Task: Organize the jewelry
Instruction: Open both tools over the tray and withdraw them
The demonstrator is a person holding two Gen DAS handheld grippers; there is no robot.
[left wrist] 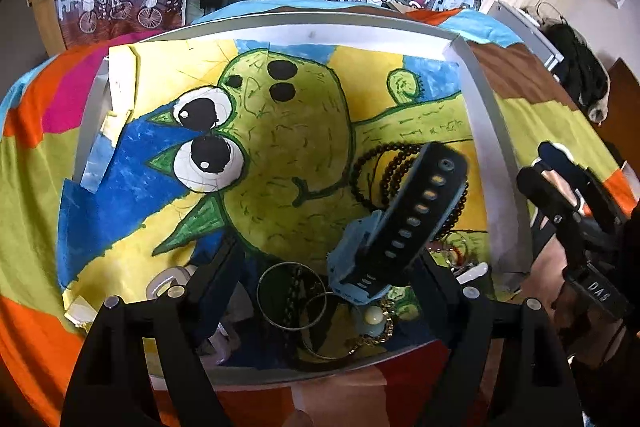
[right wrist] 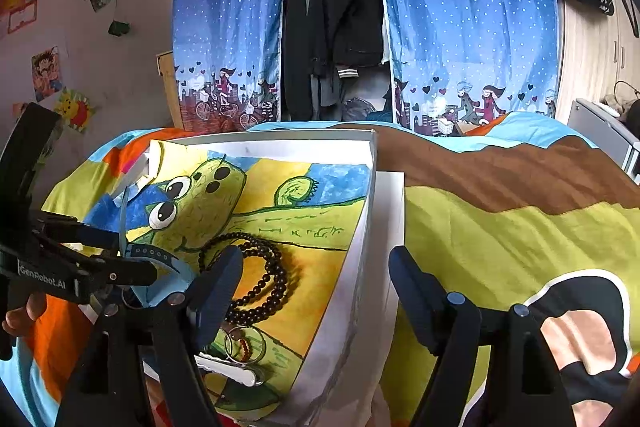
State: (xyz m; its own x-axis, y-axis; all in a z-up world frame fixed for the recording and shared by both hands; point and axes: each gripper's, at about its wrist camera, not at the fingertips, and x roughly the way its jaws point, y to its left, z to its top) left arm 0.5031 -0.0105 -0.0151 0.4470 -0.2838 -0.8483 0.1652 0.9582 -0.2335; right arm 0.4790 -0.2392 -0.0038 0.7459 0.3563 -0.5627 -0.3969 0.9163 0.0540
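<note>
A white shallow box (left wrist: 486, 131) lined with a green cartoon drawing lies on the bed. Near its front are a dark bead necklace (left wrist: 372, 163), metal bangles (left wrist: 290, 295), a gold chain with a pale bead (left wrist: 376, 319) and a white hair clip (right wrist: 228, 369). My left gripper (left wrist: 326, 279) stands wide open over the bangles; a blue-and-black watch strap (left wrist: 416, 215) rests tilted against its right finger. My right gripper (right wrist: 316, 291) is open, straddling the box's right wall (right wrist: 360, 247), beads (right wrist: 260, 275) by its left finger.
A patchwork bedspread (right wrist: 500, 235) covers the bed under the box. Blue curtains (right wrist: 460, 27) and an open wardrobe with dark clothes (right wrist: 336, 7) stand behind. A grey unit (right wrist: 600, 127) is at far right.
</note>
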